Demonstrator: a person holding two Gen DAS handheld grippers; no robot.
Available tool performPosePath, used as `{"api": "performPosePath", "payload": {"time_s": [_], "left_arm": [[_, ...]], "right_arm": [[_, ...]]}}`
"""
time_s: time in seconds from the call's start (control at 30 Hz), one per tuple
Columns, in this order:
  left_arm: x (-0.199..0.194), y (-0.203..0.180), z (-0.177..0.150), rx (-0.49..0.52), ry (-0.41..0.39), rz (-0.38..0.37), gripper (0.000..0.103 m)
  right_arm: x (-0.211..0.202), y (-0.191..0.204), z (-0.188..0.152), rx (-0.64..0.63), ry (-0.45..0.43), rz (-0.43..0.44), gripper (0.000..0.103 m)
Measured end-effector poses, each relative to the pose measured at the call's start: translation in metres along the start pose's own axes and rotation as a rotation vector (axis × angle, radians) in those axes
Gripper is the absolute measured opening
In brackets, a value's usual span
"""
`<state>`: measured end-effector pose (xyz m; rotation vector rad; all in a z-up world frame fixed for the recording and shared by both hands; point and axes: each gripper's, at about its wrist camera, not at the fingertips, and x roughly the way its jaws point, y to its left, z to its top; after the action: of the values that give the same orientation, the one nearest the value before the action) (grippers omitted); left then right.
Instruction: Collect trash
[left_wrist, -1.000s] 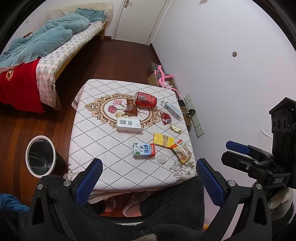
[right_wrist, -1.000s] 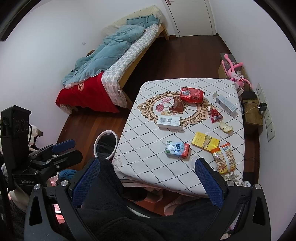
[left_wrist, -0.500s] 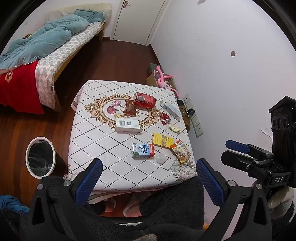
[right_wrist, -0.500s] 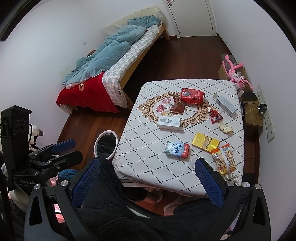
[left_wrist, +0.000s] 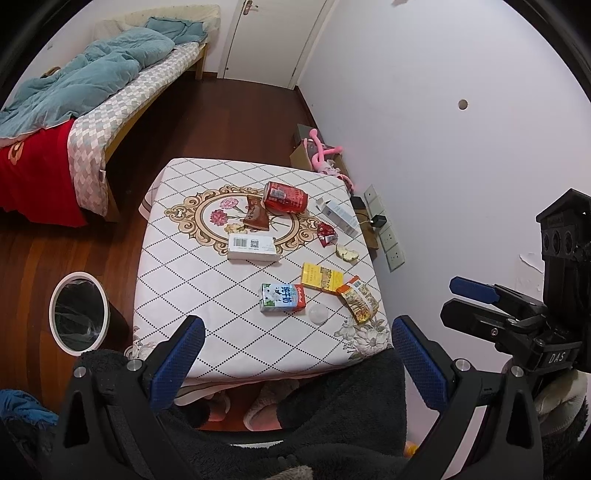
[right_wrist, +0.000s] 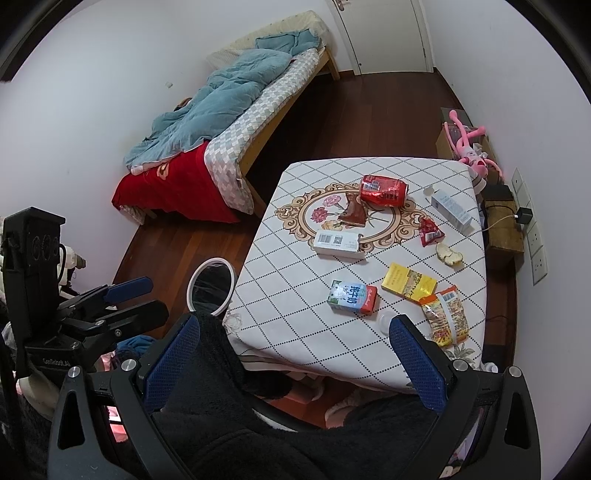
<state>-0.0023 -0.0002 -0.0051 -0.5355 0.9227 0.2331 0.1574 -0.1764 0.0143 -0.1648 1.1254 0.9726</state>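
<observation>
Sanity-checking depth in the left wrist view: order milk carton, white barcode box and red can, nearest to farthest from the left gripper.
From the left gripper, open and held off the table's near edge:
1. Milk carton, near edge, just right of centre.
2. White barcode box, mid-table.
3. Red can, on its side, far half.

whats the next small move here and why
Probably lower the left gripper toward the milk carton. Both grippers are open and empty, high above the table, all trash untouched; the carton lies near the front edge, on the side of the bin.
</observation>
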Motion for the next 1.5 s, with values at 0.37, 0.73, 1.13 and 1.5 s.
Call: {"api": "performPosePath", "payload": {"time_s": [0.37,0.73,1.13,1.5], "left_arm": [[0.000,0.001,-0.001,0.000,0.003,-0.005,0.103],[0.004,-0.001,-0.002,0.002,0.009,-0.009,0.103],[0.028,-0.006,-0.002,0.054,-0.032,0.136,0.103],[0.214,0.011,-0.021,0.304,0.168,0.340,0.103]], "right_arm": [[-0.001,0.000,0.001,-0.003,0.001,-0.003,0.103],[-0.004,0.000,-0.001,-0.008,0.004,-0.006,0.103],[-0.002,-0.011,-0.006,0.036,-0.014,0.015,0.103],[0.090,-0.136,-0.036,0.240,0.041,-0.317,0.103]]}}
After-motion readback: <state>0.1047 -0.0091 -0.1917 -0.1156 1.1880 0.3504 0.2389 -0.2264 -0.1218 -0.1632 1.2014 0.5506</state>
